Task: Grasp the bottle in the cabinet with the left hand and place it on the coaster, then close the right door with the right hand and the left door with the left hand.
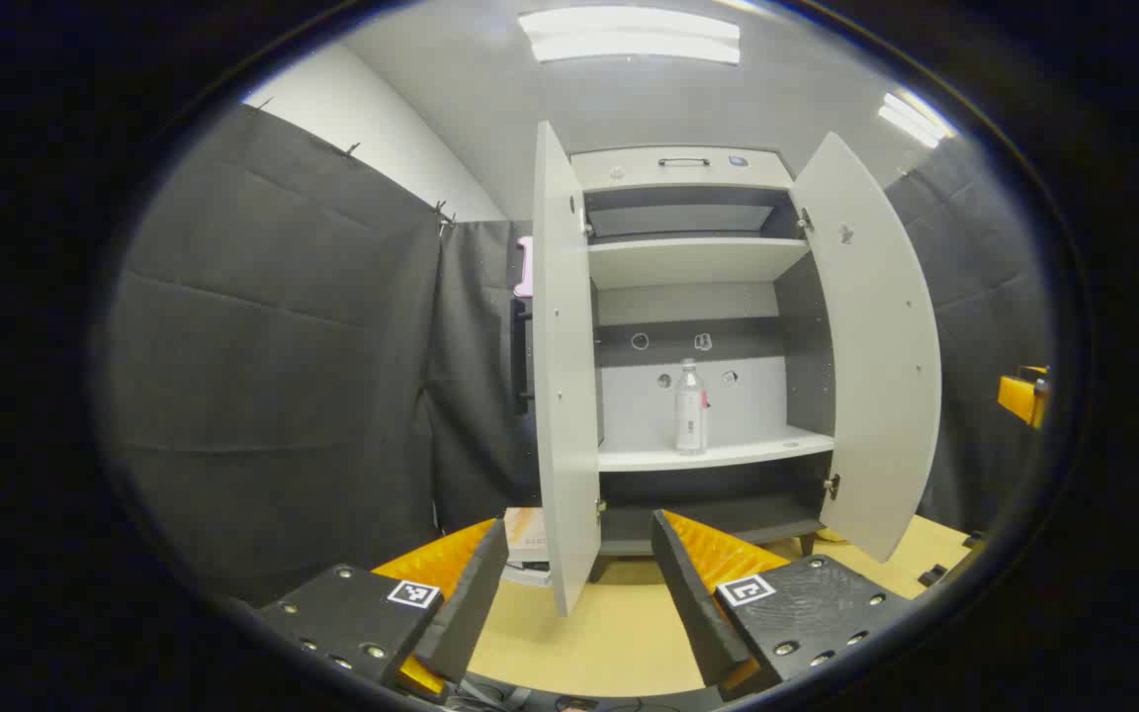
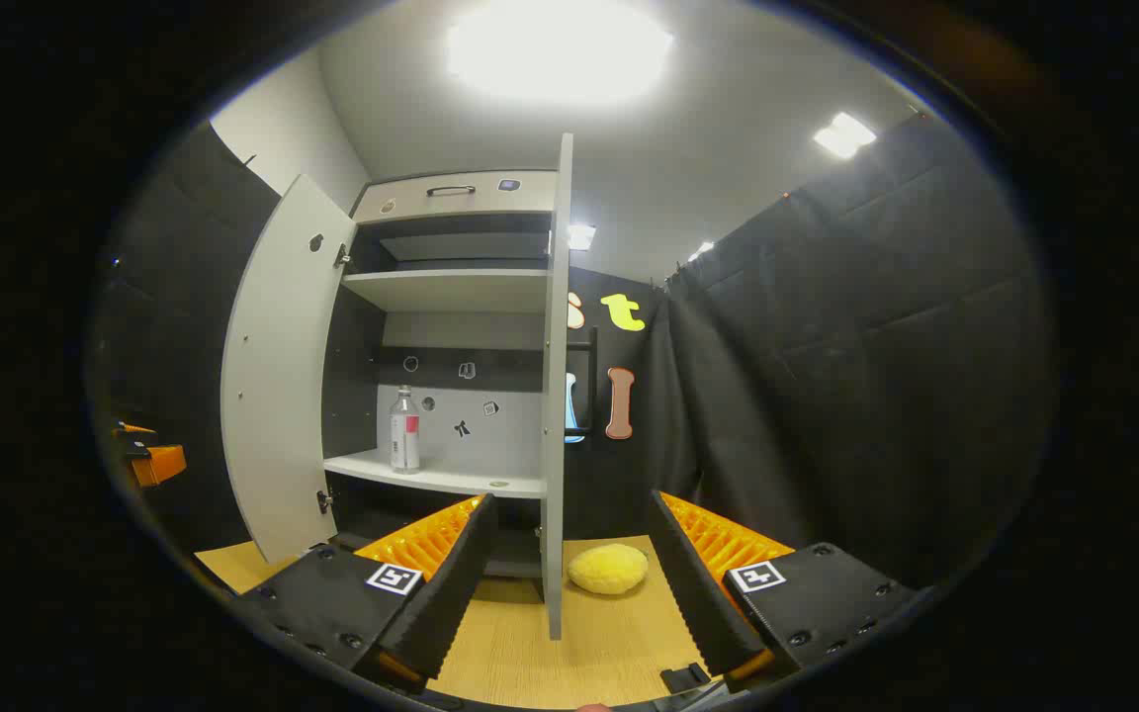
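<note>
Left gripper view looks straight into the cabinet point(image 1: 688, 173), whose two doors stand swung out toward the camera. The bottle point(image 1: 690, 407) stands upright on the middle shelf point(image 1: 728, 453), near the back panel and a little to the left of the shelf's centre, with nothing touching it. With both doors open the bottle is reachable from the front, so the reach seems not yet begun and the whole task lies ahead. The left gripper point(image 1: 579, 583) hangs low over the wooden table point(image 1: 609, 643), well apart from the shelf; its fingers are spread wide and hold nothing, and the edge of the left door point(image 1: 565, 376) rises between them in the picture, farther off. At the right rim a bit of the other gripper's body peeks in.

Right gripper view sees the same cabinet from the right side. The right door point(image 2: 557, 396) is seen edge-on just ahead, and the left door point(image 2: 278, 376) fans out on the far side. The bottle point(image 2: 404, 431) stands on the shelf between them. A soft yellow pad, which may be the coaster point(image 2: 609, 569), lies on the table just right of the right door's foot. The right gripper point(image 2: 569, 583) waits back from the cabinet, fingers wide apart and empty, probably idle until the bottle has been set down.
</note>
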Available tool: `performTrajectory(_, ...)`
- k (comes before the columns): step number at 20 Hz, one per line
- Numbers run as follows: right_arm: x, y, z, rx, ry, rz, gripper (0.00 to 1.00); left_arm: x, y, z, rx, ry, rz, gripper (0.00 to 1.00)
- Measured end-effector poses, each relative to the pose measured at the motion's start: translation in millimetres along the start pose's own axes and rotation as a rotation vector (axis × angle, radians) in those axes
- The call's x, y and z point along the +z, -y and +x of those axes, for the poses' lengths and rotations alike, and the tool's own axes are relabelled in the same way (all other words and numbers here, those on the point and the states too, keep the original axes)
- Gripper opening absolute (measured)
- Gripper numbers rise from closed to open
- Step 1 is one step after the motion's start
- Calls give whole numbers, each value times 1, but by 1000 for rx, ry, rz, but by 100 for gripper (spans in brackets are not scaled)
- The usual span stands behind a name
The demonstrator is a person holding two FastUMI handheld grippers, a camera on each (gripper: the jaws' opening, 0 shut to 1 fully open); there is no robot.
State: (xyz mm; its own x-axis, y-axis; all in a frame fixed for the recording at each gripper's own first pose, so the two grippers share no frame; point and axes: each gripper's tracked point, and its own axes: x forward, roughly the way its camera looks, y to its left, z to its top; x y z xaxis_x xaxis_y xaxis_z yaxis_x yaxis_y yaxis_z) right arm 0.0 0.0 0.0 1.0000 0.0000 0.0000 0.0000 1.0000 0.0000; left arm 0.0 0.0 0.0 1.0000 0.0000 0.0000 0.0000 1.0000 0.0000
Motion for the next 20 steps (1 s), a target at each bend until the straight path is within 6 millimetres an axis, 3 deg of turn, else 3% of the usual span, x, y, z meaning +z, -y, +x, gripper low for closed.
performTrajectory(2, -2, 3, 0, 0, -5, 1, 97, 1, 4, -1, -6, 2, 3, 86)
performTrajectory(5, -1, 6, 0, -1, -5, 2, 97, 3, 9, -1, -12, 5, 10, 86)
performTrajectory(6, 0, 8, 0, -1, -4, 5, 92, 3, 11, -2, -14, 5, 12, 86)
performTrajectory(12, -2, 17, 2, -2, -11, 12, 97, 7, 21, -4, -20, 14, 21, 86)
performTrajectory(20, -3, 23, 6, 5, -14, 6, 92, 8, 31, 0, -21, 21, 18, 86)
